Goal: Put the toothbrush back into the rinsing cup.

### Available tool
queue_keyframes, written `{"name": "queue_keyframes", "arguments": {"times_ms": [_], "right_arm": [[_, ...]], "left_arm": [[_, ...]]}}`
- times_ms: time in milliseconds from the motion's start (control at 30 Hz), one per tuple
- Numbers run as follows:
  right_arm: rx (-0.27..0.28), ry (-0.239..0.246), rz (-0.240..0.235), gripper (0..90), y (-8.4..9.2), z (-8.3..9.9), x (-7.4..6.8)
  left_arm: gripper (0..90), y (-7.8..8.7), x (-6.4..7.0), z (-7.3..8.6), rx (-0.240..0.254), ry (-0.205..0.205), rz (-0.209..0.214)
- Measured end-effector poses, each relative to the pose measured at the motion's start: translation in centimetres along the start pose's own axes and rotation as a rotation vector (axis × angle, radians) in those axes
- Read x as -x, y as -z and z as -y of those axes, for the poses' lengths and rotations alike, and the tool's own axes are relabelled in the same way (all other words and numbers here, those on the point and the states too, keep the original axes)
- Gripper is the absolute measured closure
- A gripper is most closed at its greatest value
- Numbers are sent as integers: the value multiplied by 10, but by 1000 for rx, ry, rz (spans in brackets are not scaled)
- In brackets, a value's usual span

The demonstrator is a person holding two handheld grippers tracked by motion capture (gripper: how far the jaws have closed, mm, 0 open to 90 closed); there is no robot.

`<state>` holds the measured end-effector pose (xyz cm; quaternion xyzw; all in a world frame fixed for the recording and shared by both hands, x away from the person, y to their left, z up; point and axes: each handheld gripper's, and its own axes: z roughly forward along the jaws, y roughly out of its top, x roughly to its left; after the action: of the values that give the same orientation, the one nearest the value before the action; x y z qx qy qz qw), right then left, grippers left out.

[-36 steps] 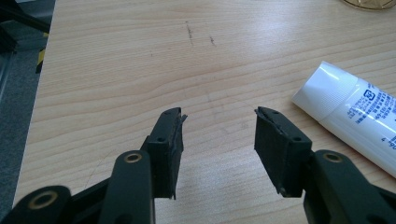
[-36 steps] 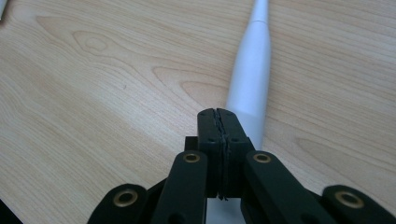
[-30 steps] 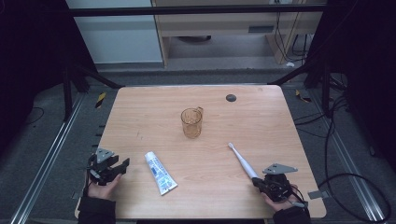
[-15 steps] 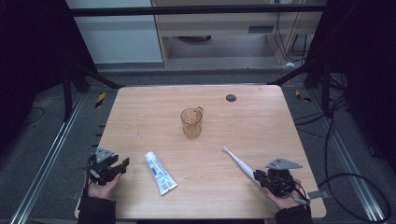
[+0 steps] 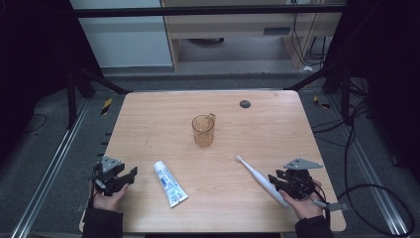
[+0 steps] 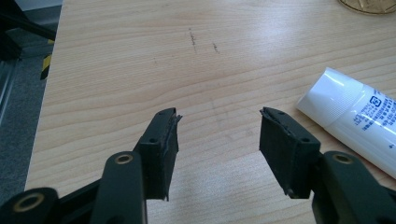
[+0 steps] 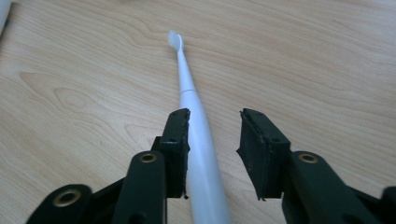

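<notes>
Diagonally across the near right part of the worktop [image 5: 148, 124] lies one white electric toothbrush [image 5: 258, 176], its long axis running from the near right edge toward the middle, with the small brush head at the far, left end and the thick handle toward the person. In the right gripper view the toothbrush [image 7: 196, 140] points straight away from the camera, its handle passing between the jaws close against the left-hand one, with a clear gap to the other. The right gripper [image 5: 277, 181] is spread apart and clamps nothing. The left gripper [image 6: 218, 140] is likewise parted over bare wood at the near left corner, holding nothing; its hand [image 5: 106, 201] rests at the worktop's edge.

One white toothpaste tube [image 5: 169, 183] lies flat between the two grippers, nearer the left, its long axis slanting with the cap end farther from the person. Blue printing covers its label, too small to read. One amber transparent mug [image 5: 203, 130] stands upright near the centre, handle toward the far right. One small dark disc [image 5: 244, 103] sits near the far edge.
</notes>
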<state>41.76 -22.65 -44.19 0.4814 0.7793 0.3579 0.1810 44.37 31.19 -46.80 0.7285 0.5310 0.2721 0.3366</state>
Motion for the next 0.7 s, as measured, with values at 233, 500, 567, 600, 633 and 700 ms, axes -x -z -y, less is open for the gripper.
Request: {"name": "queue_keyframes", "arguments": {"times_ms": [233,500,567,600,633,700], "right_arm": [[-16,20,0,544,-1,-15,0],[-41,32,-17,523,-7,-35,-2],[-49,40,-17,521,-9,-40,-4],[-53,44,-18,520,-11,-42,-5],[-58,49,-18,519,-12,-44,-6],[-62,57,-17,518,-13,-46,-6]], "left_arm": [[445,-1,0,0,-1,-9,4],[435,-2,0,0,-4,-12,7],[433,-2,1,0,-3,-15,7],[433,-2,1,0,-3,-16,7],[432,-2,1,0,-4,-17,8],[430,-2,1,0,-5,-17,8]]}}
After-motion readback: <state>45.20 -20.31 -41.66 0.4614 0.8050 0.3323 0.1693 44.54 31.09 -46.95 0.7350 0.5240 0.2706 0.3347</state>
